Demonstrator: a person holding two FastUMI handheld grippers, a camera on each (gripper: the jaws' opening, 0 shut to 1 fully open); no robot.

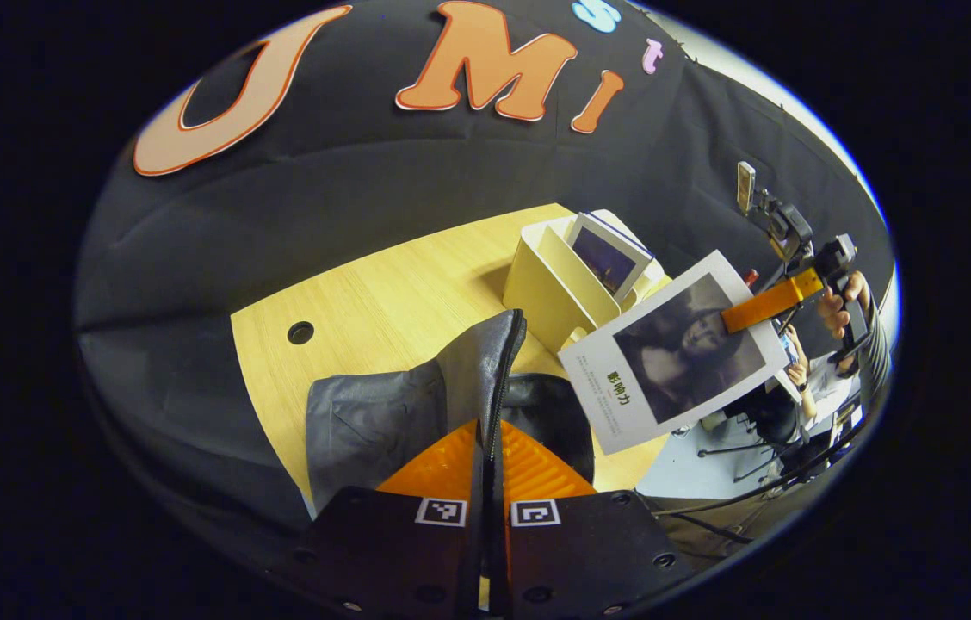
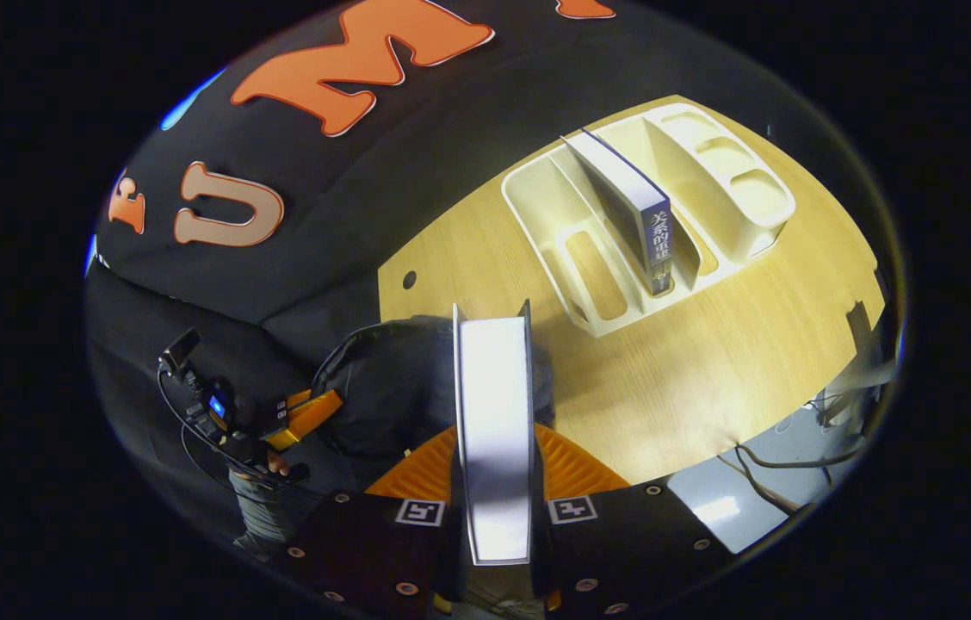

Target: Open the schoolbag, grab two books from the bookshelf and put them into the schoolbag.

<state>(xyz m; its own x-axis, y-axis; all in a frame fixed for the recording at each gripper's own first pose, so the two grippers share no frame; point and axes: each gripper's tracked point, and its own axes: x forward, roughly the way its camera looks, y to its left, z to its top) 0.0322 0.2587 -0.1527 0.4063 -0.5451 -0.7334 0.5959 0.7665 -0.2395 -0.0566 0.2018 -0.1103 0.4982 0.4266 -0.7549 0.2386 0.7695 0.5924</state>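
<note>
A dark grey schoolbag (image 1: 382, 413) lies on the wooden table (image 1: 382, 284). My left gripper (image 1: 490, 430) is shut on its zipper edge and holds the flap up. A white-covered book (image 1: 683, 362) with a portrait picture hangs above the bag. My right gripper (image 2: 494, 448) is shut on that book (image 2: 494, 405), seen edge-on, with the schoolbag (image 2: 399, 387) beneath it. The cream bookshelf (image 2: 692, 172) stands behind, and a second book (image 2: 636, 215) is upright in one slot. In the left gripper view the bookshelf (image 1: 537, 293) holds that book (image 1: 610, 254).
A round cable hole (image 1: 300, 331) sits in the table's left part. Cables (image 2: 778, 465) hang off the table's right edge. A hand (image 1: 838, 310) grips the right gripper's handle at the right, and the other hand (image 2: 266, 469) shows low on the left.
</note>
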